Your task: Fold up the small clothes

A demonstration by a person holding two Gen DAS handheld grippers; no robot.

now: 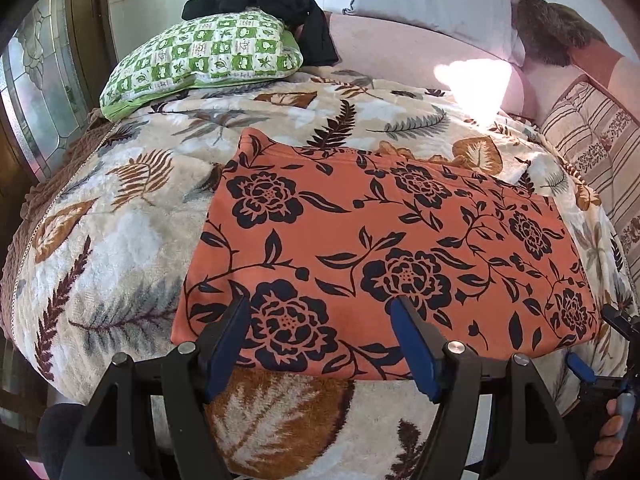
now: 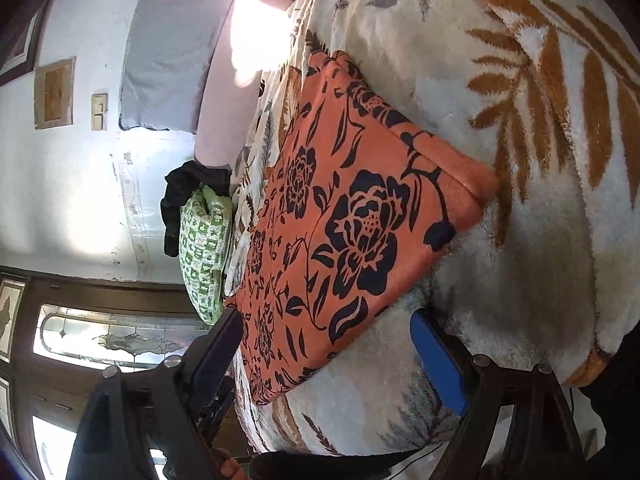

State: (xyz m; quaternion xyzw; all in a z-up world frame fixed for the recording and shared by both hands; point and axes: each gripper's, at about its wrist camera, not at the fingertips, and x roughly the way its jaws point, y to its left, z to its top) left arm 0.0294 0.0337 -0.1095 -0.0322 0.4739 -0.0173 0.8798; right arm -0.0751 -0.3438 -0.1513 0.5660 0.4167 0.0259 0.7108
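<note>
The left gripper [image 1: 320,344] is hovering over the near edge of the orange floral cloth [image 1: 384,252], its blue-padded jaws standing apart and gripping nothing; whether the tips are brushing the fabric is hard to tell from the left wrist view. The right gripper [image 2: 328,344] is sitting at the cloth's right end, rolled on its side, jaws likewise wide apart, with the near edge of the cloth lying between them but not pinched. Its blue pad shows at the far right of the left wrist view (a hand [image 1: 608,440] is wrapping the handle there).

The cloth, orange with black roses and leaves, is lying folded and flat on the leaf-patterned fleece blanket [image 1: 120,216] that is covering the bed, close to its near edge. The corner seen in the right wrist view is showing doubled layers.

Farther back, a green-and-white checked pillow [image 1: 208,52] is resting on the blanket with a black garment [image 1: 280,4] draped behind it. Beyond it, a grey pillow [image 1: 432,4] is leaning against the wall, and a striped cushion [image 1: 592,140] is lying at the right.
</note>
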